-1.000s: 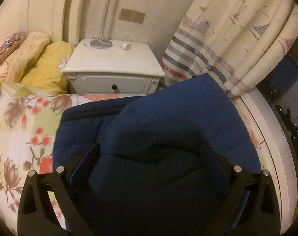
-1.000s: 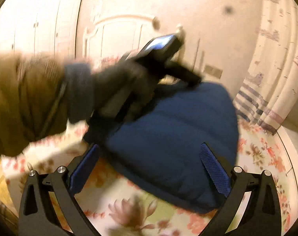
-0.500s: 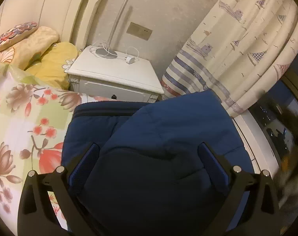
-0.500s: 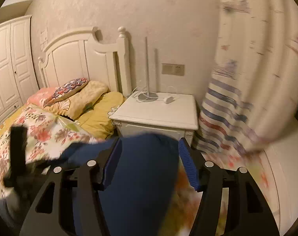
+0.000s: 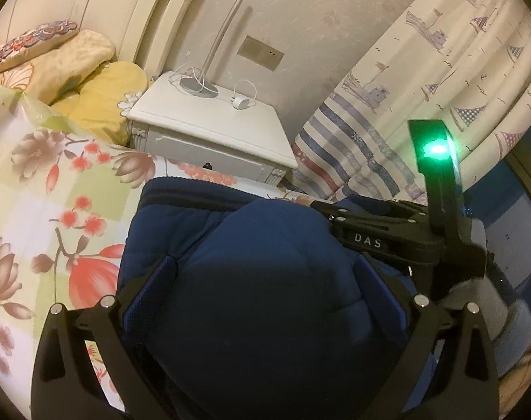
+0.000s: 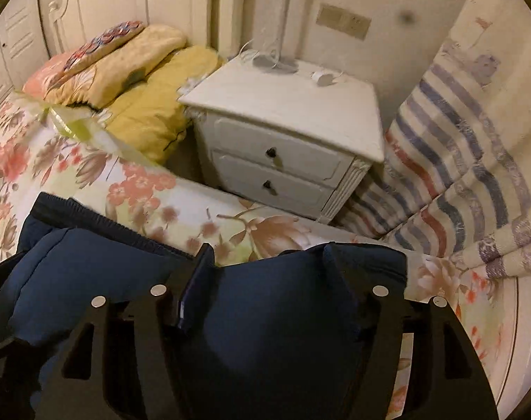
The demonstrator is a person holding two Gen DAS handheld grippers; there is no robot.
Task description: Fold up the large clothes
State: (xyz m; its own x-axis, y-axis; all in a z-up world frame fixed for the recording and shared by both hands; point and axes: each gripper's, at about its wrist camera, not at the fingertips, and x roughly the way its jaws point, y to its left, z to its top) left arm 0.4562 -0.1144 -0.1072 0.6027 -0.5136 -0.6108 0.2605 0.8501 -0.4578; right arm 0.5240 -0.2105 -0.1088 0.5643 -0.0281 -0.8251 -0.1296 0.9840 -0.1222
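The only readable text is "DAS", in pale capital letters on the black body of the right gripper (image 5: 367, 231), at the right of the left wrist view, below a green light (image 5: 435, 148) on an upright black part. The right wrist view shows no legible writing. The curtain (image 5: 423, 105) carries printed boats and houses but no words that can be made out.

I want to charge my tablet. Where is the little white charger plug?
The small white charger plug lies on top of the white wooden nightstand, just right of the grey lamp base, in both views.
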